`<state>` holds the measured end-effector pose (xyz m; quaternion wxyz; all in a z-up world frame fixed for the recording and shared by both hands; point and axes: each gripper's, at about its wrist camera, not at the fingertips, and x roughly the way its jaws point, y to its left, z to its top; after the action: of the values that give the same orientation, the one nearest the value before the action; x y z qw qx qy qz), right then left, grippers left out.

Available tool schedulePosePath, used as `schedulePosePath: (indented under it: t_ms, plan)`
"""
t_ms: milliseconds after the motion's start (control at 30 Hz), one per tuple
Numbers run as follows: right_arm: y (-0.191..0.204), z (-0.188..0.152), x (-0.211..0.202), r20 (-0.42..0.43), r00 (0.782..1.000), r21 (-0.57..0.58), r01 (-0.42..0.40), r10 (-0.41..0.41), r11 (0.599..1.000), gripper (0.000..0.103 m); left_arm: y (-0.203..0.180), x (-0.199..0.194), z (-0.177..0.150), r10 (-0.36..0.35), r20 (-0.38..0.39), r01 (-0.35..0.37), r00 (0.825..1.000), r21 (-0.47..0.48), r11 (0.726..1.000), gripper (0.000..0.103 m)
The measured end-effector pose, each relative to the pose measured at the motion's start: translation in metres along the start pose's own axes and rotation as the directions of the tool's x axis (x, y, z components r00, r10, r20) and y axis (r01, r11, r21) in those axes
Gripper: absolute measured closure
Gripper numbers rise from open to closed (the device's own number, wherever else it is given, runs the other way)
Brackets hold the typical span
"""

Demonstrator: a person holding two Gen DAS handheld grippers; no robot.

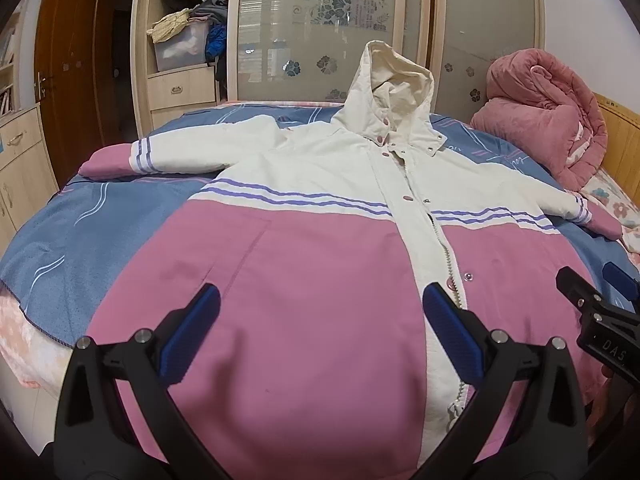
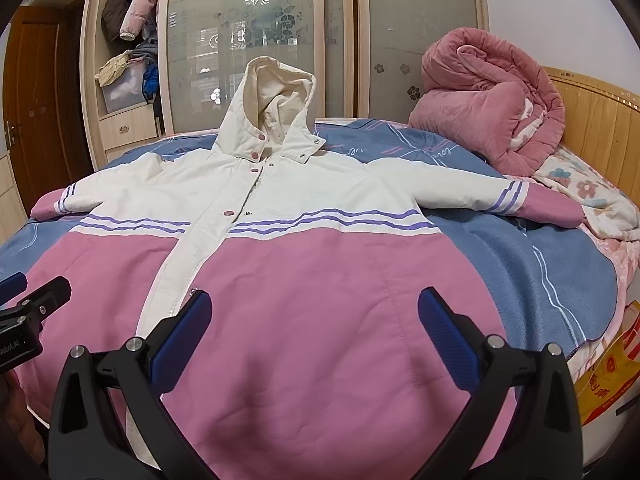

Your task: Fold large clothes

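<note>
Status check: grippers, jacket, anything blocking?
Left gripper and right gripper open, nothing held. Jacket flat on bed, front up, sleeves spread, unfolded. Pink quilt bunched by the headboard, clear of jacket.

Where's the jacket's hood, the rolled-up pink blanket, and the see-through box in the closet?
hood (image 2: 276,92): right wrist view, on its cream inner lining.
pink blanket (image 2: 480,92): right wrist view, on the roll's middle.
see-through box (image 1: 180,50): left wrist view, on its front wall.
</note>
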<state>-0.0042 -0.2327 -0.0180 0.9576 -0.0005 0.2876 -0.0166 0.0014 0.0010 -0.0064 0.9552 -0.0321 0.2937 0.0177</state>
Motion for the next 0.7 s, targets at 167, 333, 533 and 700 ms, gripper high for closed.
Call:
schedulePosePath:
  t_ms: [167, 333, 533, 700]
  plan:
    - [-0.0011, 0.0007, -0.0004, 0.002, 1.0, -0.002, -0.001, 0.001, 1.0, 0.001, -0.0009, -0.0009, -0.0013, -0.001, 0.003, 0.001, 1.0, 0.002, 1.0, 0.002]
    - [-0.0013, 0.0003, -0.0007, 0.003, 1.0, -0.001, 0.0, 0.0, 1.0, 0.001, -0.0024, 0.0, -0.0015, -0.002, 0.006, 0.002, 1.0, 0.006, 1.0, 0.002]
    - [-0.0015, 0.0003, -0.0016, 0.005, 1.0, -0.003, 0.001, -0.001, 1.0, 0.001, -0.0047, 0.0004, -0.0027, -0.004, 0.007, 0.004, 1.0, 0.009, 1.0, 0.002]
    - [-0.0013, 0.0001, -0.0015, 0.006, 1.0, -0.001, 0.001, -0.001, 1.0, 0.001, -0.0056, 0.0029, -0.0043, -0.007, 0.003, 0.007, 1.0, 0.007, 1.0, 0.002]
